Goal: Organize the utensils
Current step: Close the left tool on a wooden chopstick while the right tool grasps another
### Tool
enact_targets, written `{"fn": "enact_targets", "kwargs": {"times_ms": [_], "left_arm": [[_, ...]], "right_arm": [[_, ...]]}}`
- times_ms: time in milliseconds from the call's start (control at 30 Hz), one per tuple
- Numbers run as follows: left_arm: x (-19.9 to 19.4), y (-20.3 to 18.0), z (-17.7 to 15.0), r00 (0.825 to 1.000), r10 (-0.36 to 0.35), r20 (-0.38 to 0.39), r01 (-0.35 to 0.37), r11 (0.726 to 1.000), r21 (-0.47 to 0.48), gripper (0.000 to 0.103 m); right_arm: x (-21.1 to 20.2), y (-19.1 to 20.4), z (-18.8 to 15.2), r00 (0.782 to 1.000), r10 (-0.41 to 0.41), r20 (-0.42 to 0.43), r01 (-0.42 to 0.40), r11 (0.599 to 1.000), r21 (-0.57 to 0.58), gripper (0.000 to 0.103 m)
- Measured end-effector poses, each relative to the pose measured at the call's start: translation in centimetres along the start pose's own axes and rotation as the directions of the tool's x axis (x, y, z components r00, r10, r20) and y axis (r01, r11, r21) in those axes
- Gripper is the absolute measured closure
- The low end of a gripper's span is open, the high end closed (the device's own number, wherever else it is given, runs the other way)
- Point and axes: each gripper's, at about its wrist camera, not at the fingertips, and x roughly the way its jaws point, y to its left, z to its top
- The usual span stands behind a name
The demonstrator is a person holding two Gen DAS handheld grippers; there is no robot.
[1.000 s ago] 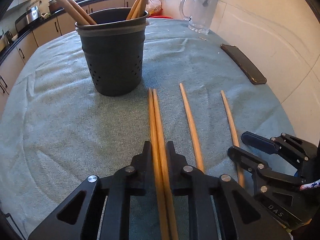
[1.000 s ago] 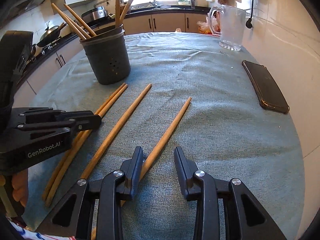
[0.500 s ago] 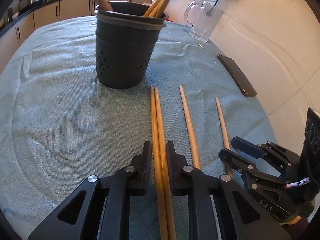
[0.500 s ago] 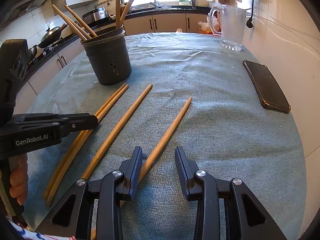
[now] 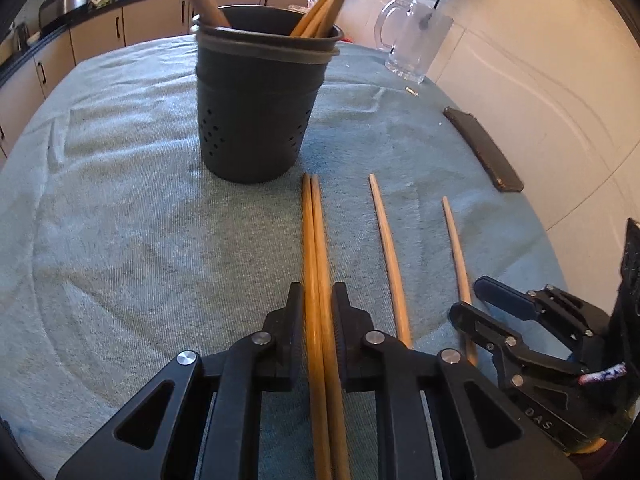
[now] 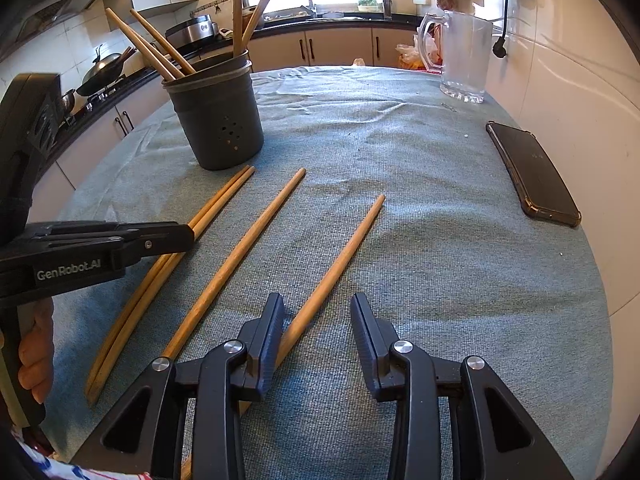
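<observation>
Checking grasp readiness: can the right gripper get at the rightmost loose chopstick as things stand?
Probably yes. The right gripper is open with the rightmost chopstick already between its fingers, flat on the cloth; nothing lies over it.

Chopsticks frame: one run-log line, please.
left gripper: shut on pair of wooden chopsticks | right gripper: open around single wooden chopstick | dark perforated utensil holder: upright

The tabletop [image 6: 460, 264] is covered by a blue-green cloth [image 6: 400, 140]. On it stand a dark utensil holder [image 6: 218, 120] and a clear glass mug [image 6: 466, 60]. A phone [image 6: 532, 172] lies near the wall, and 4 wooden chopsticks [image 6: 240, 248] lie in front of the holder.
</observation>
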Motion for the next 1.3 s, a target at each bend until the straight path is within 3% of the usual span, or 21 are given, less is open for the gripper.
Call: {"fn": "enact_targets", "kwargs": {"times_ms": [100, 267, 367, 467, 567, 667, 800, 967, 1067, 1300], "left_arm": [[0.4, 0.2, 0.7, 1.0, 0.01, -0.009, -0.011, 1.0, -0.015, 0.091], [0.2, 2.6, 1.1, 0.998, -0.059, -0.003, 0.057, 0.989, -0.136, 0.091], [-0.7, 4.4, 0.4, 0.999, -0.023, 0.028, 0.028, 0.986, -0.167, 0.088], [-1.5, 6.5, -0.2, 0.999, -0.008, 0.031, 0.014, 0.976, -0.217, 0.091], [-2.6, 8.2, -0.7, 0.998, 0.061, 0.027, -0.052, 0.963, -0.264, 0.091], [-3.3, 8.3, -0.8, 0.996, 0.081, 0.039, -0.07, 0.971, -0.229, 0.091], [-3.6, 5.8, -0.7, 0.997, 0.051, 0.065, -0.043, 0.991, -0.125, 0.091], [-2.9, 3.3, -1.5, 0.999, 0.0, 0.04, 0.0, 1.0, -0.001, 0.091], [-2.3, 2.7, -1.8, 1.0, -0.005, 0.018, 0.004, 1.0, 0.025, 0.091], [-1.2, 2.6, -1.0, 0.998, 0.065, -0.005, -0.065, 0.997, 0.038, 0.094]], "right_arm": [[0.0, 0.0, 0.0, 1.0, 0.001, 0.0, -0.001, 1.0, 0.001, 0.066], [0.0, -0.1, -0.1, 1.0, 0.007, 0.001, -0.007, 1.0, 0.006, 0.066], [0.0, -0.1, -0.1, 1.0, 0.008, 0.002, -0.008, 1.0, 0.008, 0.066], [0.0, -0.1, -0.1, 1.0, 0.009, 0.002, -0.009, 1.0, 0.009, 0.066], [0.0, 0.0, -0.1, 1.0, 0.008, 0.003, -0.008, 1.0, 0.008, 0.066], [0.0, 0.0, -0.2, 1.0, 0.006, 0.006, -0.007, 1.0, 0.004, 0.065], [-0.1, 0.3, -0.2, 1.0, -0.001, 0.005, 0.001, 1.0, -0.007, 0.063], [0.0, 0.4, -0.2, 1.0, -0.008, 0.003, 0.008, 1.0, -0.015, 0.063], [0.0, 0.4, -0.2, 1.0, -0.008, 0.004, 0.008, 1.0, -0.016, 0.062], [0.1, 0.5, -0.2, 1.0, -0.014, 0.004, 0.014, 1.0, -0.021, 0.062]]}}
